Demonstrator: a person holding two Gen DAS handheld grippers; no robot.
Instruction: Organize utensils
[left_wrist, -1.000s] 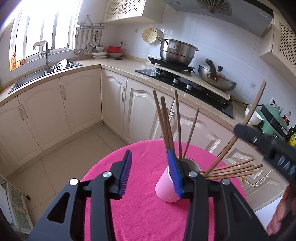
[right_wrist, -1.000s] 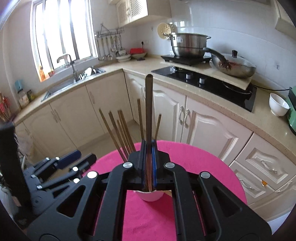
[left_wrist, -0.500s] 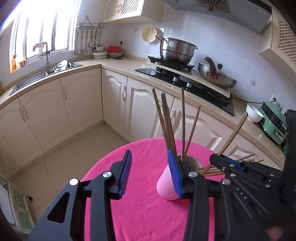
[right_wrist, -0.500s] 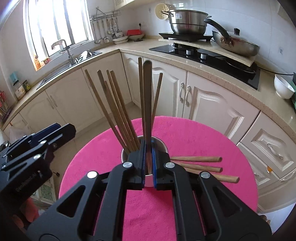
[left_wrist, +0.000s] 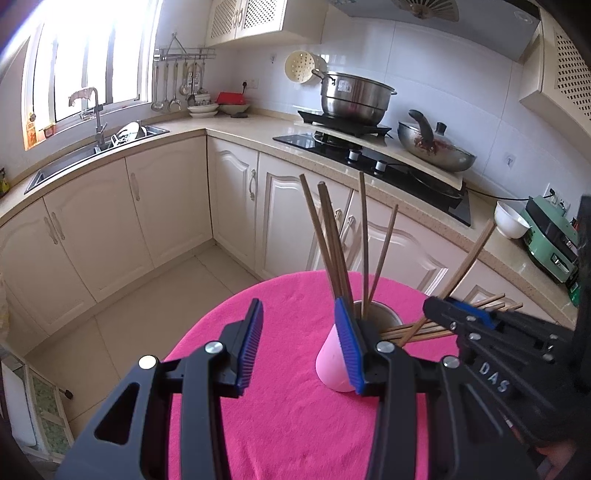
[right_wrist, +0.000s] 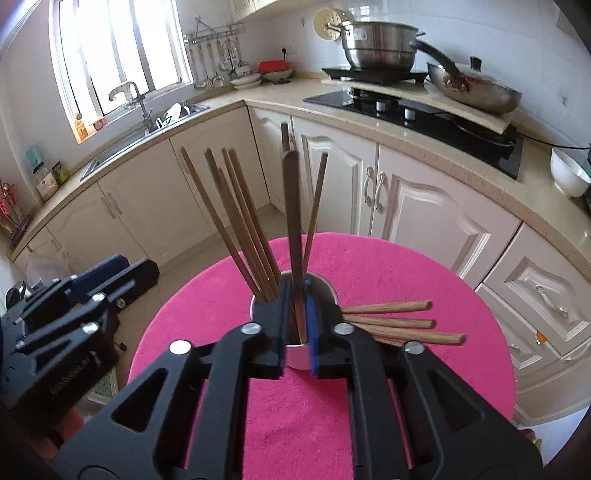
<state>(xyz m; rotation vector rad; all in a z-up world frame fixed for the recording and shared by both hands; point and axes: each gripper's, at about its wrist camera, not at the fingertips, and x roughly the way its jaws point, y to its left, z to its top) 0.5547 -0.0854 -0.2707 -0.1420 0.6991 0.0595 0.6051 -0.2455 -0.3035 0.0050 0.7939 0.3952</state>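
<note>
- Fingers (right_wrist: 312, 332) of the right gripper (right_wrist: 296, 328) sit close together in the right wrist view, clamped on one brown chopstick (right_wrist: 293, 236) that stands nearly upright with its lower end down inside the cup (right_wrist: 295, 358).
- The left gripper (left_wrist: 299, 341) has its jaws spread wide with nothing between them; its right blue pad (left_wrist: 347, 347) lies just in front of the cup's pink wall (left_wrist: 330, 365) in the left wrist view, and contact cannot be told.
- The cup stands on the pink tablecloth (right_wrist: 406, 266) and holds a fan of brown chopsticks (right_wrist: 236, 225) leaning leftward, plus a thinner one (right_wrist: 314, 210) tilting right.
- Just right of the cup, loose chopsticks (right_wrist: 395, 321) lie flat on the cloth, pointing away from it.
- In the left wrist view the right gripper (left_wrist: 458, 317) reaches in from the right, the held chopstick (left_wrist: 465, 262) slanting up past it.
- Beyond the table run cream cabinets (right_wrist: 406, 199) under a beige counter.
- On the counter sit a black cooktop (right_wrist: 406, 107), a steel pot (right_wrist: 376, 44), a wok (right_wrist: 476, 92) and a white bowl (right_wrist: 569, 177).
- Farthest left, a sink (right_wrist: 147, 129) lies below a bright window (right_wrist: 118, 51).
</note>
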